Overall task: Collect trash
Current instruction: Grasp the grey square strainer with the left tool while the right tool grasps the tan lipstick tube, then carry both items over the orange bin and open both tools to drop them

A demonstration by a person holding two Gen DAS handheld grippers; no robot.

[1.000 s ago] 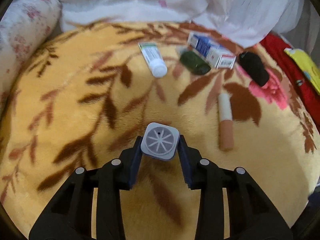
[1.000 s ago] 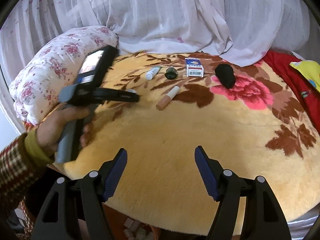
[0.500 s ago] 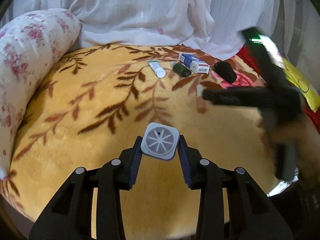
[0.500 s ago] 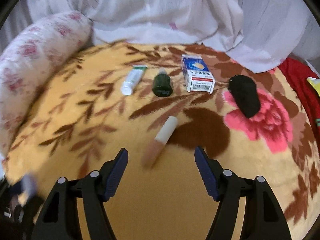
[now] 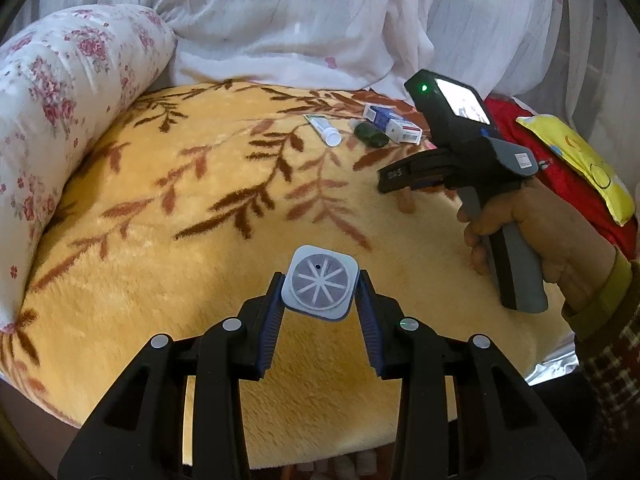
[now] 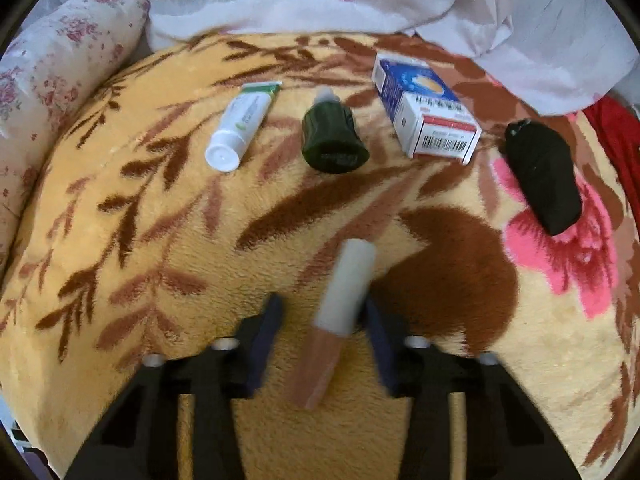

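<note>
My left gripper (image 5: 319, 294) is shut on a small grey square cap with a spoke pattern (image 5: 319, 287), held above the yellow floral blanket (image 5: 200, 208). My right gripper (image 6: 322, 316) is open, its fingers on either side of a peach tube with a pale cap (image 6: 336, 316) lying on the blanket; the view is blurred. Beyond it lie a white tube (image 6: 240, 124), a dark green bottle (image 6: 332, 136), a blue and white box (image 6: 424, 112) and a black object (image 6: 544, 172). The right gripper body also shows in the left wrist view (image 5: 460, 152).
A floral pillow (image 5: 60, 112) lies along the left. White sheets (image 5: 320, 20) are bunched at the back. A red cloth (image 5: 568, 176) and a yellow item (image 5: 576, 160) lie at the right. The blanket's front edge is near both grippers.
My right gripper has moved forward and down, and its fingers now straddle the peach tube. My left gripper has pulled back with the cap, so the items look farther away.
</note>
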